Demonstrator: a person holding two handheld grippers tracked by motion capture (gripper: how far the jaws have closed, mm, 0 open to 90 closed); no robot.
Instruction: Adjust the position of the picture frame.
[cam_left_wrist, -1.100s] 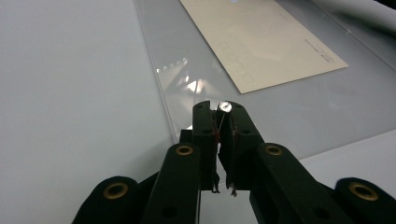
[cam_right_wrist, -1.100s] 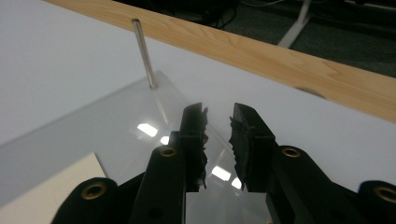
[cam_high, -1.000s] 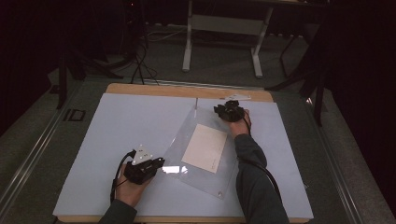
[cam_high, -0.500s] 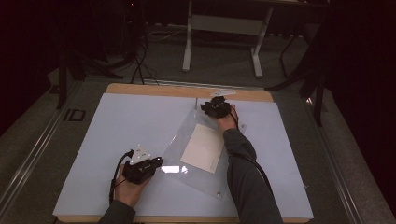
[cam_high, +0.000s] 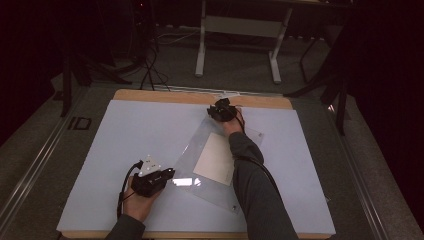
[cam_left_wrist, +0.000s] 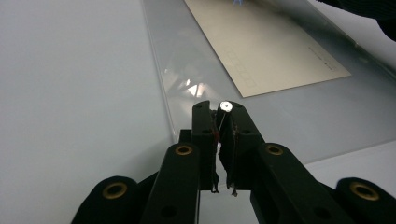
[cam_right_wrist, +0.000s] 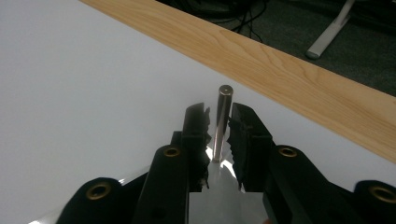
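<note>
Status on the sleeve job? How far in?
Done: the sheet lies inside the clear sleeve. In hand: the left hand-held gripper is shut on the sleeve's corner; the right hand-held gripper has been closing around a metal pin at the far end, gaps showing either side. Left: gripping it.

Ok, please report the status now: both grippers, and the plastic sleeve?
Left gripper shut on plastic sleeve edge. Right gripper closing around metal pin, pads not yet pressing. Card inside sleeve. Nothing in the way.

A clear sleeve (cam_high: 216, 165) lies slantwise on the table (cam_high: 110, 135), right of its middle, one corner near the far edge, with a card (cam_high: 215, 159) inside it.
</note>
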